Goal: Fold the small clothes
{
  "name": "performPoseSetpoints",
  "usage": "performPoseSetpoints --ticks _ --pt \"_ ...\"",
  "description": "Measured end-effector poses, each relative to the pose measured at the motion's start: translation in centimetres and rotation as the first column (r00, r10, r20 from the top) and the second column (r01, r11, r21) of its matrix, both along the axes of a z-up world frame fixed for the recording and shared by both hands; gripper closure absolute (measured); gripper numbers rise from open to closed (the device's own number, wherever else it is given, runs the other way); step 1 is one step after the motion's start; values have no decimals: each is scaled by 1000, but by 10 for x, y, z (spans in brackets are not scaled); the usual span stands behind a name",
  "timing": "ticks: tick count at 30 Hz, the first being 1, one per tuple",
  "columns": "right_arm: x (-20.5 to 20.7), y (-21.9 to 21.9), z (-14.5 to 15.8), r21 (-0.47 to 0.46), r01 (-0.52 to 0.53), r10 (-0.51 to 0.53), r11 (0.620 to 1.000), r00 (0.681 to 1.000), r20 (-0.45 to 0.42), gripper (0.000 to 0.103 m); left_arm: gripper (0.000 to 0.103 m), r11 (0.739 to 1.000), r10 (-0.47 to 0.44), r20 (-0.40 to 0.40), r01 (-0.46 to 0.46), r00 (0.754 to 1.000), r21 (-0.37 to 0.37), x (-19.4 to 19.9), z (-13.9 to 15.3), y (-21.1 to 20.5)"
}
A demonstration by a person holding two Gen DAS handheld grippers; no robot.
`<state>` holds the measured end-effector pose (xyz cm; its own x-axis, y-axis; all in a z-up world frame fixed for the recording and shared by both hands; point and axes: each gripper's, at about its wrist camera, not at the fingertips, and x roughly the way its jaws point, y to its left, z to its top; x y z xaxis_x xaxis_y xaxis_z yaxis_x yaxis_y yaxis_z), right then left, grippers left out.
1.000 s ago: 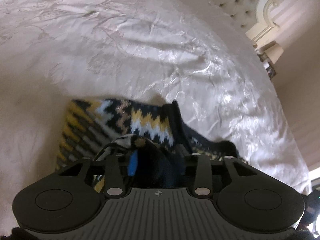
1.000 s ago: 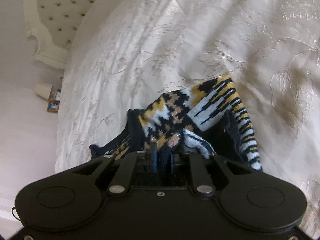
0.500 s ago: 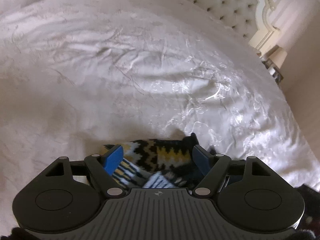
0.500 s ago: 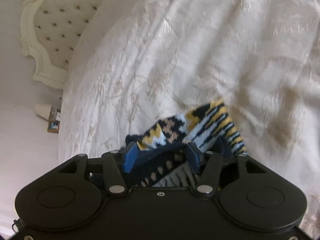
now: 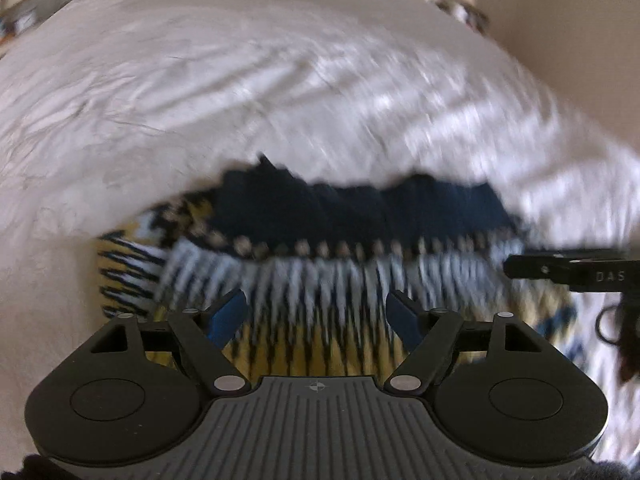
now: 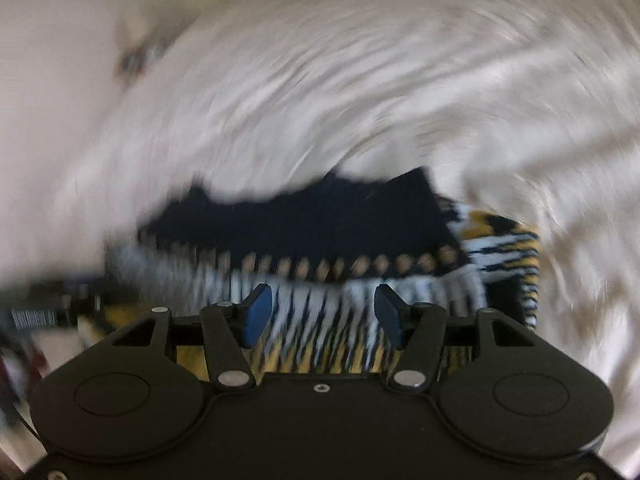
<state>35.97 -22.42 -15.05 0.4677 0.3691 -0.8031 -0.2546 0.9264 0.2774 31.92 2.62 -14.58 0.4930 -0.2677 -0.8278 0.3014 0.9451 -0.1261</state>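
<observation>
A small knitted garment (image 5: 328, 280) in navy, yellow, white and black lies folded on the pale bedspread (image 5: 200, 80); its navy band is on the far side. It also shows in the right wrist view (image 6: 328, 240). My left gripper (image 5: 318, 314) is open and empty just above the garment's near part. My right gripper (image 6: 323, 314) is open and empty over the same garment. The other gripper's black body (image 5: 572, 270) shows at the right edge of the left wrist view. Both views are motion-blurred.
The cream embroidered bedspread (image 6: 360, 80) surrounds the garment on all sides. A bedside stand with small items (image 5: 460, 4) and a pale wall lie beyond the bed's far right edge.
Both grippers let go of the garment, opened, and pulled back; the garment now lies folded flat with its navy band far. Both cameras are swinging fast.
</observation>
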Motion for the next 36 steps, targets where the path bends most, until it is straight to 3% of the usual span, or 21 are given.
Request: performPoseSetpoints --ticks 4,6,7,11,14,20,22,24,25,27,33,36 --pt "-15 21 -23 -252 -133 140 959 990 7 40 26 978 -55 -47 63 997 199 -11 -26 2" --pt "-18 11 -33 -298 -111 120 948 993 10 40 25 980 -9 -65 22 998 196 -13 -33 23" --pt "-17 3 -35 -285 -90 98 954 995 12 40 23 985 14 -70 -2 997 174 -13 -34 34" --pt "-17 -14 -31 -266 -47 55 963 998 23 41 21 977 71 -78 -54 994 204 -12 -32 54" --pt "-25 -18 -19 -223 -20 31 975 998 47 37 21 984 134 -71 -124 988 126 -17 -19 61" --pt "-71 -37 -1 -81 70 -65 994 995 70 36 21 996 83 -39 -82 996 24 -60 -5 49" --pt "-89 -46 -5 -77 94 -91 993 995 39 36 21 998 48 -92 -44 995 47 -73 -15 42" --pt "-103 -54 -12 -93 111 -111 989 994 4 36 21 991 53 -151 -33 987 127 -82 -32 41" --pt "-107 -57 -14 -105 120 -121 987 993 -6 36 21 992 65 -167 -45 984 121 -86 -39 44" --pt "-113 -64 -17 -108 154 -157 982 987 -20 36 21 994 86 -159 -72 984 86 -90 -42 51" --pt "-106 -74 -22 -11 226 -226 974 972 -66 37 21 993 72 -144 -57 987 105 -98 -35 48" --pt "-102 -69 -36 -55 191 -196 980 975 -109 59 21 992 94 -149 -81 984 92 -104 -40 54"
